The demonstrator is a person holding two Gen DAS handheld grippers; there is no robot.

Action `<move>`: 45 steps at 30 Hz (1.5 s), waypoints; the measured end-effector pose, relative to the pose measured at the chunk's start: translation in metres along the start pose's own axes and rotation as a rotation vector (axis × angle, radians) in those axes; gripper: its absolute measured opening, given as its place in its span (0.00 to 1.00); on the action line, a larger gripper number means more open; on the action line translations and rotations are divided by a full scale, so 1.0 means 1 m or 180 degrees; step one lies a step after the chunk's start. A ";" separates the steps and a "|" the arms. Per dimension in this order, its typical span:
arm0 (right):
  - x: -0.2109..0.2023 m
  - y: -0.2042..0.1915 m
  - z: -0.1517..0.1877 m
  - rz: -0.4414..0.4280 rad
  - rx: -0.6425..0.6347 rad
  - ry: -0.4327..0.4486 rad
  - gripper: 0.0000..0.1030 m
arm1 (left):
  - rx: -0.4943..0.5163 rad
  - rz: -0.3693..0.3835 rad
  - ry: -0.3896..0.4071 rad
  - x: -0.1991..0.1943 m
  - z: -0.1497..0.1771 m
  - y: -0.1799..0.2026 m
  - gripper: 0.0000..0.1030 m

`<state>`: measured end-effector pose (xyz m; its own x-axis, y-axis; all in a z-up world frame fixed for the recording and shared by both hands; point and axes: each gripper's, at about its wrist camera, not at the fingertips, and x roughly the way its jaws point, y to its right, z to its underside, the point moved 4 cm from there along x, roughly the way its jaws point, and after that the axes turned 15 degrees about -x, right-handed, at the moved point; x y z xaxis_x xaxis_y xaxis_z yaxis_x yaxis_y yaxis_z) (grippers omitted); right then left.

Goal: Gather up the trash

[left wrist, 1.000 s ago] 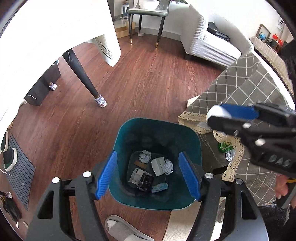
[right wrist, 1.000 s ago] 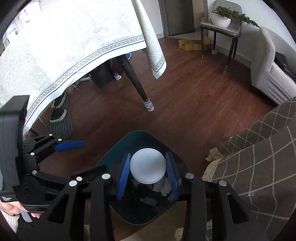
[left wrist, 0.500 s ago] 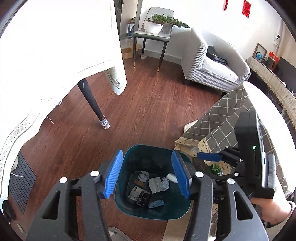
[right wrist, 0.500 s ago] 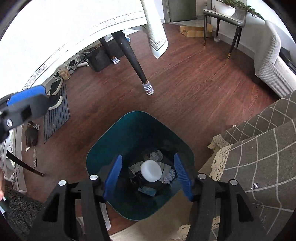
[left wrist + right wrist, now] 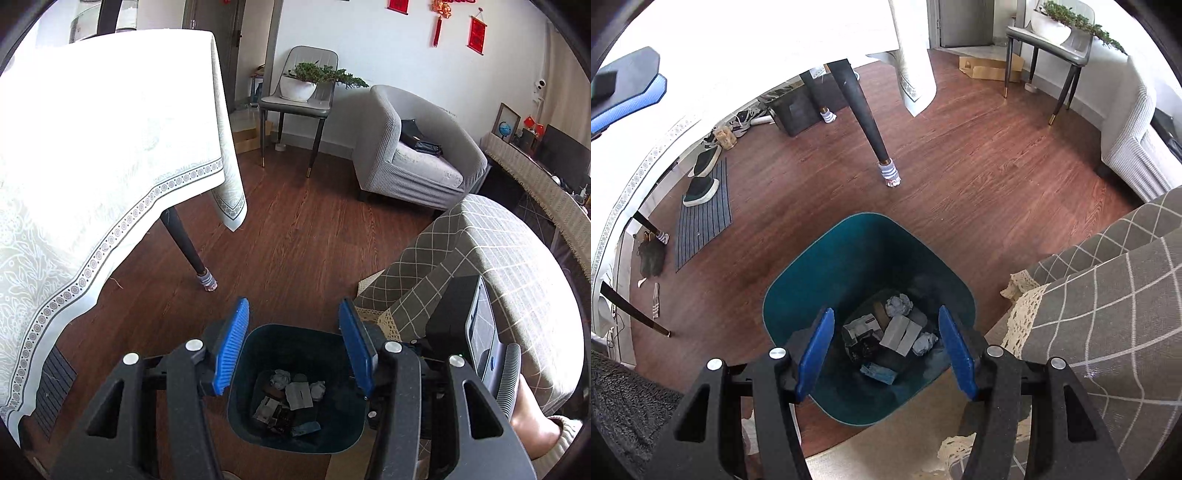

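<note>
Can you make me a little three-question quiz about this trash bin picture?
1. True or false: the right gripper is holding a piece of trash.
2. What colour is the plastic trash bin on the wooden floor? A) red B) teal C) yellow
3. Fill in: the crumpled grey paper ball lies ____ the bin.

Key:
1. False. Its blue pads stand apart with nothing between them; the left gripper is empty too.
2. B
3. Inside, next to a grey folded carton.

smooth teal plastic bin (image 5: 812, 280), crumpled paper (image 5: 898, 305) inside, glossy wood-grain floor (image 5: 960, 177), woven checked cloth (image 5: 1108, 295)
</note>
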<state>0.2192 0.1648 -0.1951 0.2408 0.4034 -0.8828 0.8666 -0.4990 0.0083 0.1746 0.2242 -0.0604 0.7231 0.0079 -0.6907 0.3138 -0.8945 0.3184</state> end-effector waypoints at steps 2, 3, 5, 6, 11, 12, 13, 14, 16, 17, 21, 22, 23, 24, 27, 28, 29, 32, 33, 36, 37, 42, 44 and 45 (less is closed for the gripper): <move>-0.011 -0.001 0.001 0.0026 -0.0012 0.0087 0.58 | -0.0009 0.0044 0.0019 -0.005 -0.003 0.005 0.57; -0.017 0.000 0.002 0.0043 -0.0005 0.0132 0.58 | -0.0014 0.0081 0.0007 -0.006 -0.004 0.009 0.57; -0.030 0.003 0.004 0.0057 0.0031 0.0237 0.58 | -0.0023 0.0117 0.0045 -0.011 -0.005 0.016 0.58; -0.038 0.005 0.005 0.0072 0.0055 0.0286 0.58 | -0.0004 0.0133 0.0060 -0.013 -0.005 0.020 0.58; -0.090 0.017 0.009 0.0242 0.0134 0.0635 0.60 | 0.0231 0.0020 0.0158 -0.023 0.000 0.046 0.61; -0.102 0.019 0.011 0.0296 0.0145 0.0704 0.65 | 0.0260 0.0009 0.0190 -0.027 0.000 0.051 0.64; -0.113 0.021 0.015 0.0359 0.0159 0.0759 0.66 | 0.0284 0.0011 0.0232 -0.032 0.000 0.057 0.66; -0.125 0.024 0.019 0.0414 0.0176 0.0806 0.68 | 0.0305 0.0036 0.0274 -0.037 0.000 0.062 0.71; -0.149 0.030 0.031 0.0523 0.0228 0.0903 0.70 | 0.0385 0.0078 0.0366 -0.049 0.004 0.075 0.78; -0.162 0.033 0.038 0.0588 0.0269 0.0951 0.72 | 0.0435 0.0099 0.0406 -0.054 0.008 0.081 0.83; -0.211 0.049 0.067 0.0872 0.0451 0.1121 0.78 | 0.0551 0.0242 0.0553 -0.077 0.028 0.101 0.92; -0.222 0.051 0.074 0.0939 0.0469 0.1146 0.79 | 0.0564 0.0236 0.0563 -0.080 0.033 0.104 0.93; -0.233 0.054 0.082 0.1011 0.0489 0.1163 0.83 | 0.0586 0.0219 0.0574 -0.083 0.038 0.107 0.94; -0.244 0.058 0.091 0.1079 0.0513 0.1179 0.87 | 0.0617 0.0194 0.0582 -0.084 0.042 0.110 0.94; -0.271 0.073 0.120 0.1236 0.0667 0.1229 0.91 | 0.0663 -0.0028 0.0636 -0.086 0.053 0.116 0.94; -0.278 0.079 0.132 0.1266 0.0743 0.1235 0.92 | 0.0676 -0.0056 0.0652 -0.086 0.057 0.117 0.94; -0.284 0.084 0.145 0.1305 0.0834 0.1228 0.93 | 0.0680 -0.0035 0.0654 -0.089 0.061 0.118 0.95; -0.296 0.095 0.182 0.1452 0.1054 0.1167 0.96 | 0.0636 0.0054 0.0634 -0.090 0.070 0.118 0.95; -0.300 0.095 0.194 0.1512 0.1100 0.1170 0.97 | 0.0645 0.0095 0.0674 -0.092 0.073 0.119 0.96; -0.311 0.091 0.227 0.1673 0.1166 0.1213 0.97 | 0.0776 0.0097 0.0878 -0.099 0.084 0.122 0.96; -0.314 0.089 0.238 0.1728 0.1190 0.1216 0.97 | 0.0827 0.0016 0.0885 -0.097 0.087 0.122 0.96; -0.334 0.078 0.278 0.1955 0.1318 0.1376 0.97 | 0.0754 -0.0111 0.0826 -0.093 0.108 0.111 0.96; -0.339 0.074 0.290 0.2000 0.1336 0.1440 0.97 | 0.0796 -0.0167 0.0839 -0.091 0.119 0.110 0.96; -0.342 0.073 0.294 0.2022 0.1345 0.1475 0.97 | 0.0807 -0.0192 0.0816 -0.090 0.122 0.109 0.96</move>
<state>0.0715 -0.2352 -0.0312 0.8525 0.1783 -0.4913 0.2981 -0.9380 0.1767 0.0688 0.0710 -0.0432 0.8487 0.1472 -0.5079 0.2215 -0.9711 0.0887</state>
